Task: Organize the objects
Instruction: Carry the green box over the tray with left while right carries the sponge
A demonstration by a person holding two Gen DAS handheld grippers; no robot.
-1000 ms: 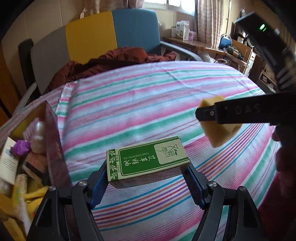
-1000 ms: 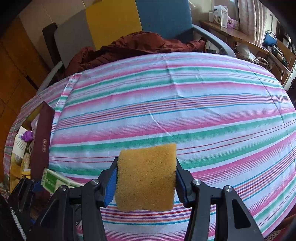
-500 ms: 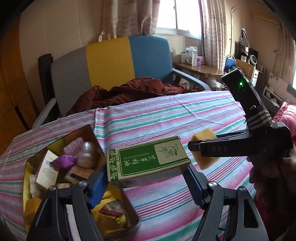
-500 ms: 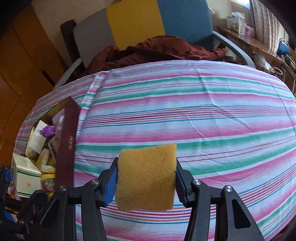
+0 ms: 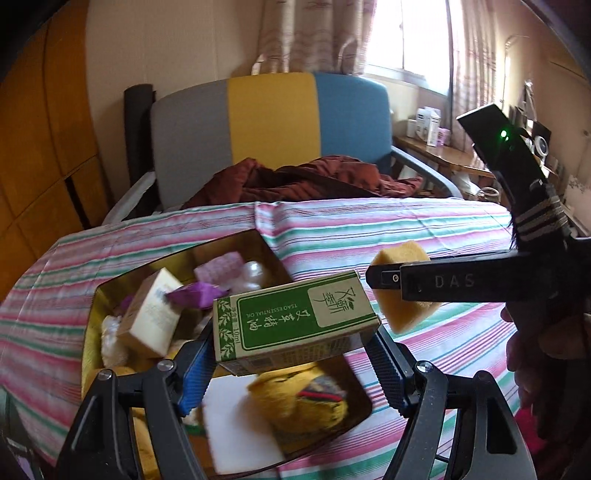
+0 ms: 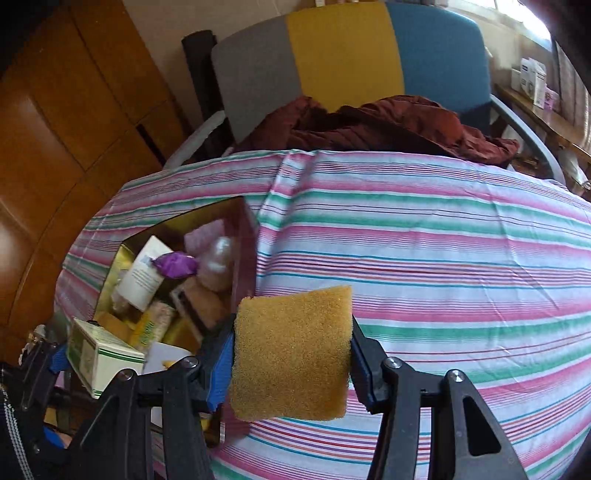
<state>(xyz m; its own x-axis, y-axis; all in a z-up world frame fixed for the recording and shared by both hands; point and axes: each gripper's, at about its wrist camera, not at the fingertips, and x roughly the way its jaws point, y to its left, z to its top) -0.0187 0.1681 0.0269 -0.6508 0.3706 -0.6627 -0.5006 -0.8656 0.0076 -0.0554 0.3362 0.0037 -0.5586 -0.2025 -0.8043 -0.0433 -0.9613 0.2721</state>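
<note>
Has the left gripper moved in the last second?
Yes. The left gripper, shut on the green box, has swung left from bare striped cloth to above the open tin.

Tricolour armchair (image 5: pixel 271 133) (sunlit window (image 5: pixel 402 35) behind)

Left gripper (image 5: pixel 295 363): black angular frame, silver screw heads at the joints, blue ribbed pads (image 5: pixel 194 376) on both fingers. Right gripper (image 6: pixel 291 363): same black frame, silver screws, blue pads; seen side-on, it bears raised letters "DAS", a lit green lamp, and grey striped banding. Right hand (image 5: pixel 546 354): bare skin.
</note>
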